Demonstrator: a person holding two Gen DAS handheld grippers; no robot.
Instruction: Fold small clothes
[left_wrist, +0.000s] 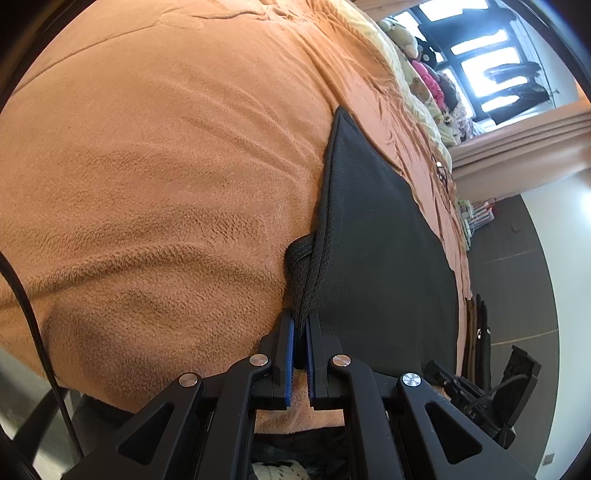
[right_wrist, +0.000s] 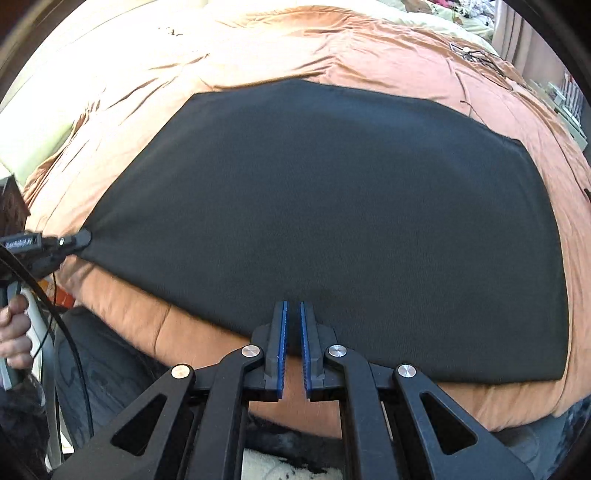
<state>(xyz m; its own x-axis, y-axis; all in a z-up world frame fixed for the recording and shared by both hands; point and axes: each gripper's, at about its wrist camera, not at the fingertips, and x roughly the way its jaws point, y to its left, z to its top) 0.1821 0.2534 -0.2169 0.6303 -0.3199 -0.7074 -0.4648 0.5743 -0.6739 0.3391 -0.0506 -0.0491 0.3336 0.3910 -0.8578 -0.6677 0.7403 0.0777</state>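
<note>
A black cloth (right_wrist: 332, 221) lies spread flat on an orange blanket (left_wrist: 147, 166) that covers a bed, its broad face smooth and its far corners angled off toward the head of the bed. The left tongs (left_wrist: 300, 325) are pressed together on one corner of the cloth, with the mesh edge and a bunched seam gathered between the blue pads (left_wrist: 290, 354) and drawn taut up from the blanket. In the right wrist view those same left tongs (right_wrist: 83, 238) show at the left edge, gripping the cloth's near-left corner, with a hand (right_wrist: 14, 332) on the handle below. The right tongs (right_wrist: 292, 314) sit at the middle of the cloth's near edge, their jaws nearly closed with a narrow gap between the blue pads (right_wrist: 282, 332); the cloth's hem runs into that gap, and they appear to pinch it, though the contact itself is dark and hard to make out. The cloth's near edge runs along the front of the bed, where the blanket rolls over the side. Beyond the orange blanket lies a pale yellow cover (left_wrist: 406, 66), and soft toys (left_wrist: 402, 35) are heaped at the far end of the bed near a bright window (left_wrist: 484, 62). A black cable (left_wrist: 33, 321) hangs at the left of the left wrist view.
</note>
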